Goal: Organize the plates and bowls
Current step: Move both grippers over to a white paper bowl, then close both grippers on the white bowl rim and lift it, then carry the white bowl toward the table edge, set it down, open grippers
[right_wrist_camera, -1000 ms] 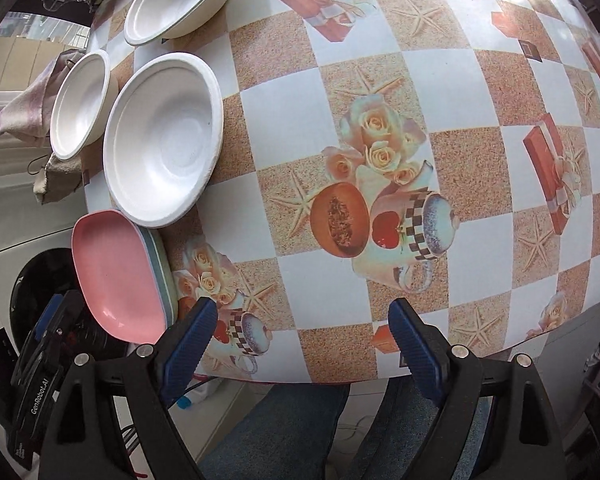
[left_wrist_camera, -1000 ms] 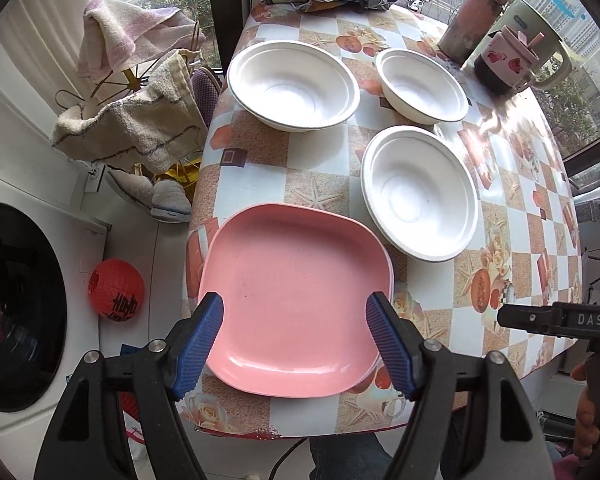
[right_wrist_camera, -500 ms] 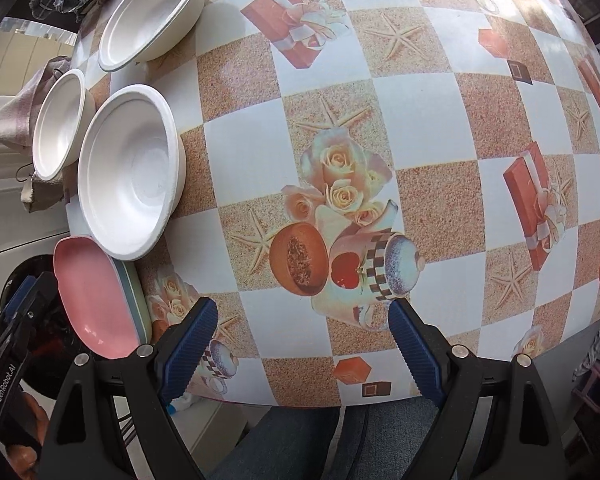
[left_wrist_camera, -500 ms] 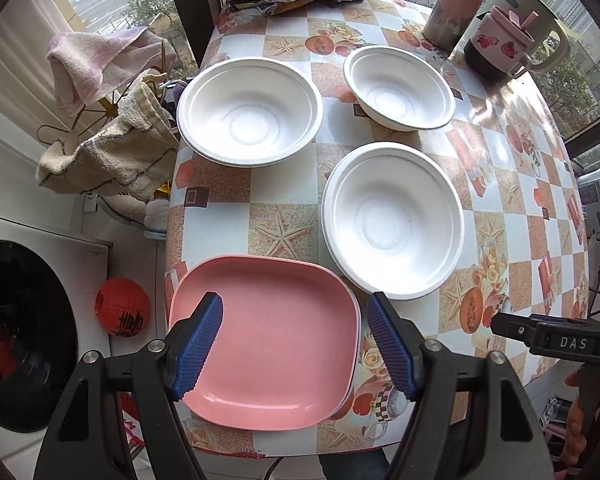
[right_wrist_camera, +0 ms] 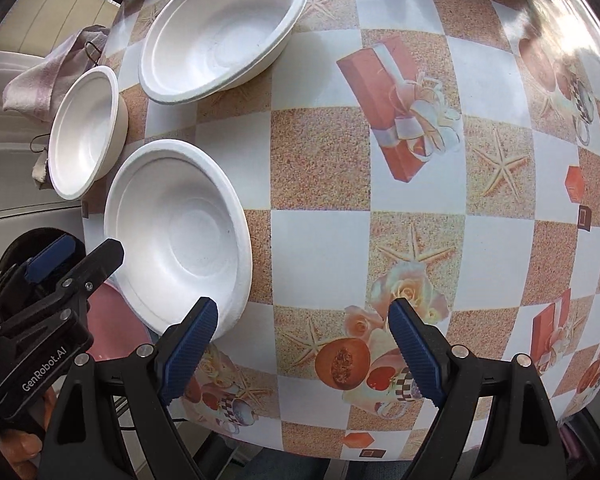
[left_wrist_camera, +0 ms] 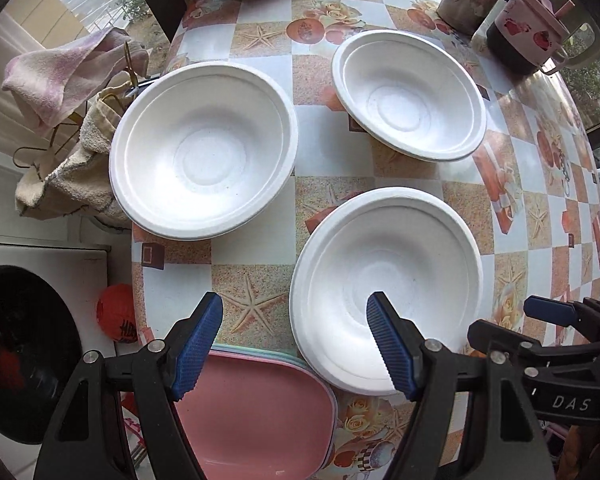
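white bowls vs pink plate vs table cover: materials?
White bowls: likely moulded pulp or foam, matte, faintly grainy, thick rolled rims. Pink plate: probably plastic or melamine, smooth with a soft sheen. Table cover: looks like printed vinyl, glossy, with window glare.

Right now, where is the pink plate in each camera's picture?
Left wrist view: pink plate at the bottom, behind the left gripper.
Right wrist view: pink plate, lower left, mostly hidden.
Shared landmark: the nearest white bowl beside it.

We see a home: a washer (left_wrist_camera: 24,352) beside the oilcloth-covered bench (left_wrist_camera: 256,268), towels (left_wrist_camera: 60,76) drying on a rack, mugs (left_wrist_camera: 528,28) near the window.
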